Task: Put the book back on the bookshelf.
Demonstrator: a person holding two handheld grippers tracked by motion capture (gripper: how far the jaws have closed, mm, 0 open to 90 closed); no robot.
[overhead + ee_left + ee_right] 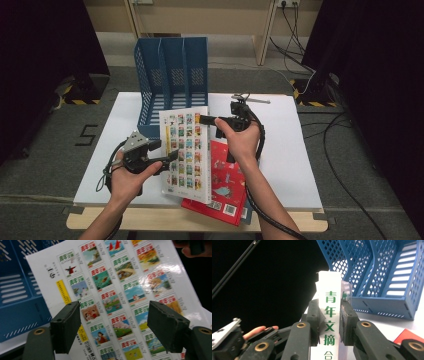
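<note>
White book (186,145) pinched at its spine in right claw (329,322), left claw (113,327) spread, red book (223,182) half hidden beneath.

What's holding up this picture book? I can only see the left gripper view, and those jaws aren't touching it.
Observer: The right hand-held gripper is clamped on the white book's spine.
Operator: Is anything under the book?
Observer: Yes, a red book lies flat beneath it.
Operator: Is the blue thing full?
Observer: No, the blue file rack has three slots, and all of them look empty.
</note>
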